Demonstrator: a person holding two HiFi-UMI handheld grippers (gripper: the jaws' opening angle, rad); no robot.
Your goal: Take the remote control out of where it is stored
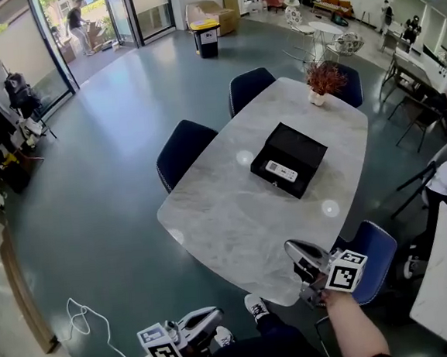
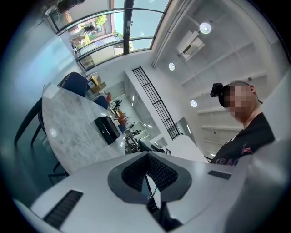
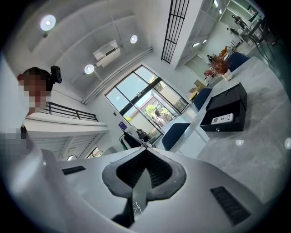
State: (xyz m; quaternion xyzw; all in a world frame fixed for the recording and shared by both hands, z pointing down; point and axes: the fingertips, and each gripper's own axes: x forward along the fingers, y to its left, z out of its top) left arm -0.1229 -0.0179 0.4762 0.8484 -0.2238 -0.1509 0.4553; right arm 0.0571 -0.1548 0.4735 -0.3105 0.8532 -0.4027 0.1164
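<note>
Holding the left claw [image 1: 214,315] low beside the body and the right claw [image 1: 293,248] just over the near edge of the bench [image 1: 211,214], both shut tight on nothing, presumably waiting for a reach not yet begun. Spotting the remote control [image 1: 281,170], slim, pale and rectangular, lying flat in the matte black box [image 1: 298,145] around mid-bench, well apart from both claws and likely kept there for tidy storage. Noting pale, veined, glossy stone with rounded corners, plus smooth grey claw shells with dark ribbed pads.
</note>
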